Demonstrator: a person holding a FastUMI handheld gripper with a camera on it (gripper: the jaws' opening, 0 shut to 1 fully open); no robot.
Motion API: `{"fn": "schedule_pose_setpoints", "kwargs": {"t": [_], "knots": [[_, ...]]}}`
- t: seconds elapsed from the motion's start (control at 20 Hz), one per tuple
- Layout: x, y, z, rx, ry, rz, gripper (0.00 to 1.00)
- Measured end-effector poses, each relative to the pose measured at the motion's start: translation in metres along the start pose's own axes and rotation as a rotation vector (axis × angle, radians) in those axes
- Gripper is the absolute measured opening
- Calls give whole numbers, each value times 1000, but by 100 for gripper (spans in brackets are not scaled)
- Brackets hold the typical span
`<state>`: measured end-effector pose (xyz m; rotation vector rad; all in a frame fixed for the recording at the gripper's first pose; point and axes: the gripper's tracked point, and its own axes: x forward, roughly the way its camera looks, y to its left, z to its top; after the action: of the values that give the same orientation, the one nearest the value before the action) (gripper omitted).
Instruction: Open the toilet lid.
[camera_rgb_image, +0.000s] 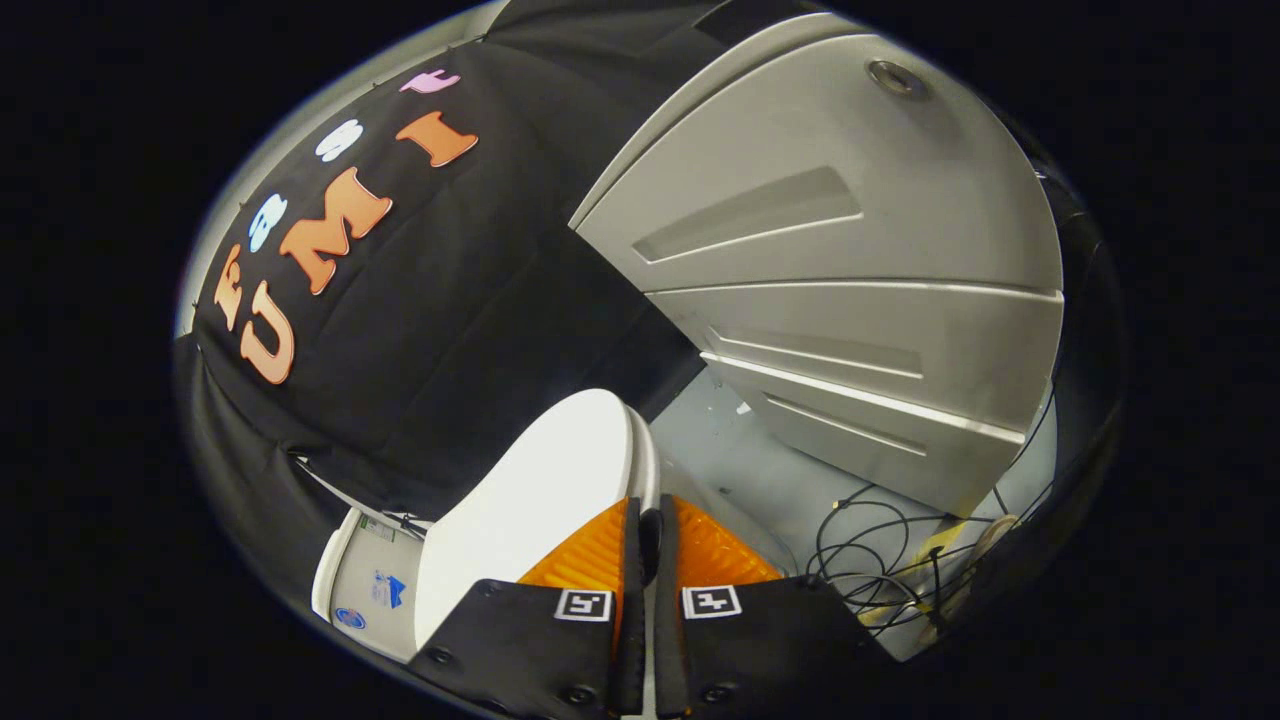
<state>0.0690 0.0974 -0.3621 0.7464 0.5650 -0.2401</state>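
Observation:
The white toilet lid (540, 500) stretches ahead and to the left of my fingers, its smooth top face turned toward the camera. Its rounded front rim (645, 465) runs straight down into the narrow slot between the two fingers. My gripper (650, 515) is closed on that rim, one finger on each face of the lid, with only the rim's thickness between them. The white cistern (365, 590) with small stickers stands at the lid's hinge end, against the black cloth wall. The seat and bowl are hidden behind the lid and the fingers.
A grey panelled door (850, 250) stands beyond the lid on the right. Below it is pale grey floor (720, 440). Loose black cables (880, 560) lie coiled on the floor to the right of my fingers.

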Motion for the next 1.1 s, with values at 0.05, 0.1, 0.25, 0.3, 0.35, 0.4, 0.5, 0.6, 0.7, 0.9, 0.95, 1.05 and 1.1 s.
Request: {"fn": "schedule_pose_setpoints", "kwargs": {"t": [0.05,0.1,0.25,0.3,0.35,0.4,0.5,0.6,0.7,0.9,0.95,1.05,1.1], "knots": [[-2,2,1,-8,-4,1,12],[-4,5,3,-17,-8,3,12],[-14,17,10,-22,-19,19,12],[-18,27,17,-24,-40,36,12],[-21,36,25,-57,-63,54,12],[-26,45,33,-110,-87,70,12],[-33,66,49,-202,-143,100,12],[-34,86,65,-250,-215,131,12],[-37,99,72,-250,-235,164,12],[-44,123,84,-283,-263,229,12],[-46,131,87,-297,-275,237,12],[-50,148,93,-314,-299,251,12],[-51,155,98,-320,-305,258,11]]}}
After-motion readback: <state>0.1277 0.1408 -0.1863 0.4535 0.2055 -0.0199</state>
